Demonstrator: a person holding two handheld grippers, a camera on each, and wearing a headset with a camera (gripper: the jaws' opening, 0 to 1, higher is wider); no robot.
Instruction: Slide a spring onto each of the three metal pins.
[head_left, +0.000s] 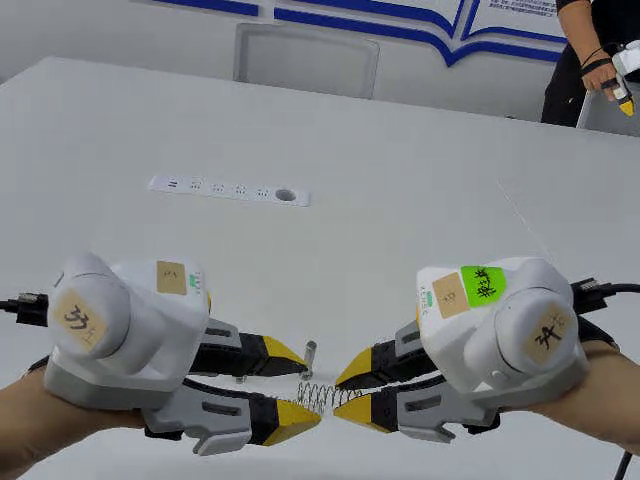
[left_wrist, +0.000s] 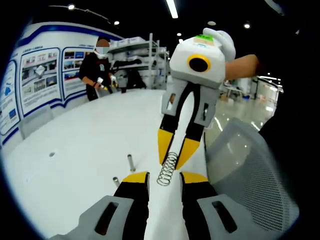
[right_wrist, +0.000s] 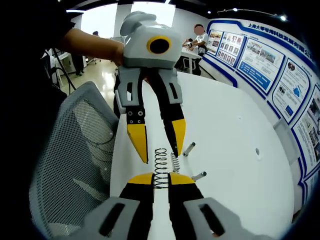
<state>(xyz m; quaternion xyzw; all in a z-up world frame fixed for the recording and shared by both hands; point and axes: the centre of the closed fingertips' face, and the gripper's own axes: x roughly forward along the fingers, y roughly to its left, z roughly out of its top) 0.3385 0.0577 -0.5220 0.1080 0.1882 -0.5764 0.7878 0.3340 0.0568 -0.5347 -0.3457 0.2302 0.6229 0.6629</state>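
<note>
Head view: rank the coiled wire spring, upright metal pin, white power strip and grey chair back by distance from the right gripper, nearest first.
1. coiled wire spring: at the right gripper's tips.
2. upright metal pin: just beyond, leftward.
3. white power strip: well beyond, leftward.
4. grey chair back: farthest, at top.

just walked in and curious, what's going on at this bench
A person works two handheld tongs over a white table. The right tongs grip a spring by one end, its other end reaching between the open left tongs. Two bare metal pins stand nearby; this spring is on no pin yet.
</note>
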